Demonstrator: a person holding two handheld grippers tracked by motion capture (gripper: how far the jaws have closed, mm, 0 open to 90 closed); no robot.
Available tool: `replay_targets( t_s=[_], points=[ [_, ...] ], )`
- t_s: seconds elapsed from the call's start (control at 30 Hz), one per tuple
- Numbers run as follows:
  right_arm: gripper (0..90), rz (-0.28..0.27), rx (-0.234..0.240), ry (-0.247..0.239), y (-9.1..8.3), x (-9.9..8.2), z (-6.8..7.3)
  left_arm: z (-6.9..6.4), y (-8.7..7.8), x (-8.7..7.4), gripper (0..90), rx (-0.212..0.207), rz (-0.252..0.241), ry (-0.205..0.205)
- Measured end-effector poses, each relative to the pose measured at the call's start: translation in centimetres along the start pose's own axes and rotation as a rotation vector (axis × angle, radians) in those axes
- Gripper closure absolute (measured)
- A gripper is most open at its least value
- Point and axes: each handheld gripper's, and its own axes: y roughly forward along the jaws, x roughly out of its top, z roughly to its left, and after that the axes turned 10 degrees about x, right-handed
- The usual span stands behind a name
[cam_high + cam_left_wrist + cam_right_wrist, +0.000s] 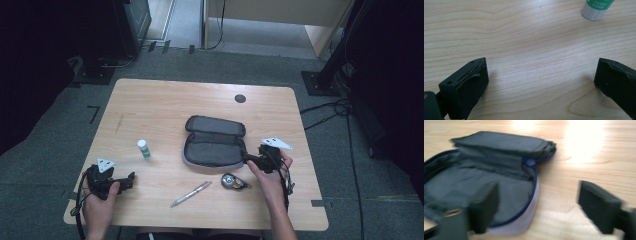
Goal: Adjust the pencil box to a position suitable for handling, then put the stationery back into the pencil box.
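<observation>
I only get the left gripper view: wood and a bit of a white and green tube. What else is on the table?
Observer: An open grey pencil case lies near the middle of the table.
Operator: Is the other gripper near it?
Observer: Yes, the right gripper is at the case's right end, jaws apart, one over the lining.
Operator: Any pens?
Observer: One pen lies near the front edge, with a correction tape roller just right of it.
</observation>
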Motion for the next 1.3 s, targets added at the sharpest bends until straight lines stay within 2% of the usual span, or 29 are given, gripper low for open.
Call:
replay_targets(
  t_s=[0.13,0.23,0.43,0.47,0.5,0.53,0.57,0.63,0.7,0.73,0.83,0.93,0.97,1.07,1.1,1.17,1.3],
  points=[
    [0.0,0.015,0.082,-0.035,-1.4,-0.9,-0.2,0.0,0.0,0.0,0.0,0.000,0.000,0.000],
    [0.0,0.020,0.142,-0.048,-2.1,-1.6,-0.1,0.0,0.0,0.0,0.0,0.000,0.000,0.000],
    [0.0,0.064,0.182,-0.105,-2.5,-2.8,0.7,0.0,0.0,0.0,0.0,0.000,0.000,0.001],
    [4.2,0.073,0.202,-0.128,-2.5,-3.4,1.1,0.0,0.0,0.0,0.0,0.000,0.000,0.000],
    [4.2,0.073,0.202,-0.128,-2.5,-3.4,1.1,0.0,0.0,0.0,0.0,0.000,0.000,0.000],
    [11.5,0.085,0.216,-0.158,-2.4,-4.1,1.4,0.0,0.0,0.0,0.0,0.000,0.000,0.000],
    [11.5,0.085,0.216,-0.158,-2.4,-4.1,1.4,0.0,0.0,0.0,0.0,0.000,0.000,0.000],
    [14.3,0.105,0.236,-0.197,-2.2,-4.7,1.7,0.0,0.0,0.0,0.0,0.000,0.000,0.000],
    [14.3,0.119,0.251,-0.203,-2.0,-5.3,1.9,0.0,0.0,0.0,0.0,0.000,0.000,0.000],
    [17.7,0.119,0.260,-0.206,-1.9,-5.6,1.7,0.0,0.0,0.0,0.0,0.000,0.000,0.000],
    [20.2,0.124,0.283,-0.210,-1.9,-6.0,1.6,0.0,0.0,0.0,0.0,0.000,0.000,0.000],
    [26.6,0.144,0.319,-0.248,-1.6,-6.4,1.8,0.0,0.0,0.0,0.0,0.000,0.000,0.000],
    [26.6,0.144,0.319,-0.248,-1.6,-6.4,1.8,0.0,0.0,0.0,0.0,0.000,0.000,0.000],
    [32.9,0.174,0.343,-0.290,-1.3,-6.7,2.1,0.0,0.0,0.0,0.0,0.001,-0.001,0.000],
    [35.1,0.175,0.364,-0.286,-1.1,-6.8,2.1,0.0,0.0,0.0,0.0,0.001,-0.001,0.000],
    [36.2,0.175,0.360,-0.282,-1.0,-6.8,2.2,0.0,0.0,0.0,0.0,0.001,-0.001,0.001],
    [40.8,0.170,0.344,-0.308,-0.8,-6.9,2.7,0.0,0.0,0.0,0.0,0.001,-0.001,0.000]
  ],
)
